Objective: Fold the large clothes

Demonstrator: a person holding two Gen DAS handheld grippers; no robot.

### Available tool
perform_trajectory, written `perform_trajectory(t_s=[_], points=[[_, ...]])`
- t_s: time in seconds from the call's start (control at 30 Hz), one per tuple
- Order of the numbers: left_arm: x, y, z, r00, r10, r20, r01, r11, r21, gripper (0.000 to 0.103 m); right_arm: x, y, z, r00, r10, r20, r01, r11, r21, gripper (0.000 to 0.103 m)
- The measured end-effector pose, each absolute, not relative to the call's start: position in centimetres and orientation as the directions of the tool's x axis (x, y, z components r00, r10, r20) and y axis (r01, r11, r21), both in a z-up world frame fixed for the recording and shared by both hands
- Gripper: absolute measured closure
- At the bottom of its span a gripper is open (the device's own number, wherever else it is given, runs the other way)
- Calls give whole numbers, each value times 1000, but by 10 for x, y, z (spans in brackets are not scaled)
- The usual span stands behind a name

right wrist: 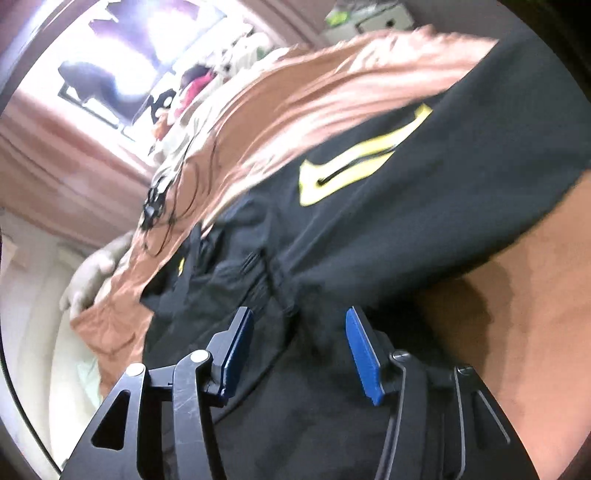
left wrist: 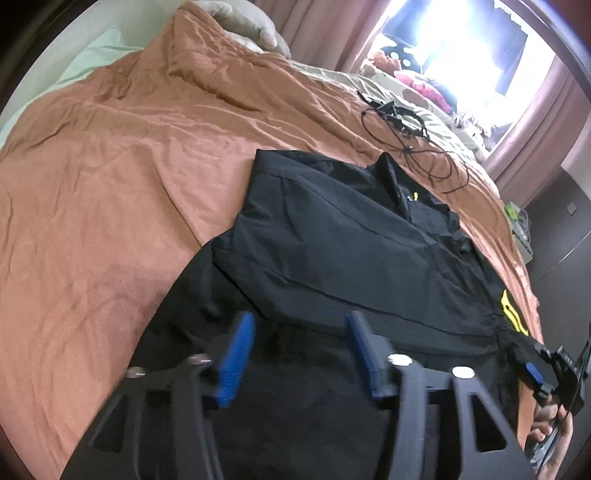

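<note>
On rumpled rust bedspread (left wrist: 110, 177): smooth black jacket (left wrist: 332, 240), folded.

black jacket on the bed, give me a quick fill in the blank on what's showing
1. The black jacket lies on a ____ blanket.
2. The patch on the jacket's sleeve is ____.
3. Beyond the jacket's collar lies a tangle of black ____.
4. The left gripper has its jaws ____.

Missing words: orange-brown; yellow; cables; open

Wide bare stretch of brown blanket (left wrist: 110, 184) left of the black garment (left wrist: 332, 240), free to pass. Beyond the garment's collar, tangled black cables (left wrist: 406, 129) lie in the way. Pillow (left wrist: 243, 26) at far end, well apart.
</note>
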State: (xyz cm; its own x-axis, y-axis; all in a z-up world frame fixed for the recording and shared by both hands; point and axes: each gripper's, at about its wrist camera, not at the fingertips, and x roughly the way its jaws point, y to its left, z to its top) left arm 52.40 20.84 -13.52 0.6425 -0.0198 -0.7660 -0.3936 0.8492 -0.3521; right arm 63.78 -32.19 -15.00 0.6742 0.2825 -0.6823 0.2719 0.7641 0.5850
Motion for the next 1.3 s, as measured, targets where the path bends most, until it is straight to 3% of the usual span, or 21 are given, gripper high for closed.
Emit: perform_trajectory(t_s=[0.17, 0.27, 0.8, 0.87, 0.9, 1.03, 1.3], points=[[514, 199, -119, 690, -27, -723, -370, 845, -385, 19, 607, -361, -136, 706, 206, -677, 318, 762, 564, 50], [510, 192, -112, 708, -32, -706, -356, 847, -396, 15, 593, -389, -132, 725, 163, -669, 370, 728, 578, 50], [512, 183, -121, 682, -31, -731, -337, 873, -351, 13, 588, -470, -144, 773, 1, -635, 477, 659, 581, 50], [512, 183, -122, 680, -33, -733, -336, 874, -351, 13, 590, -473, -144, 802, 10, -597, 450, 648, 615, 69], [512, 183, -122, 678, -33, -734, -337, 874, -350, 13, 591, -473, -141, 815, 20, -578, 426, 655, 624, 99], [513, 181, -122, 674, -26, -738, -337, 879, -338, 13, 583, -451, -108, 878, 10, -479, 337, 698, 632, 101], [509, 184, -119, 684, -42, -728, -336, 868, -366, 13, 579, -377, -56, 924, 172, -343, 110, 737, 667, 101]])
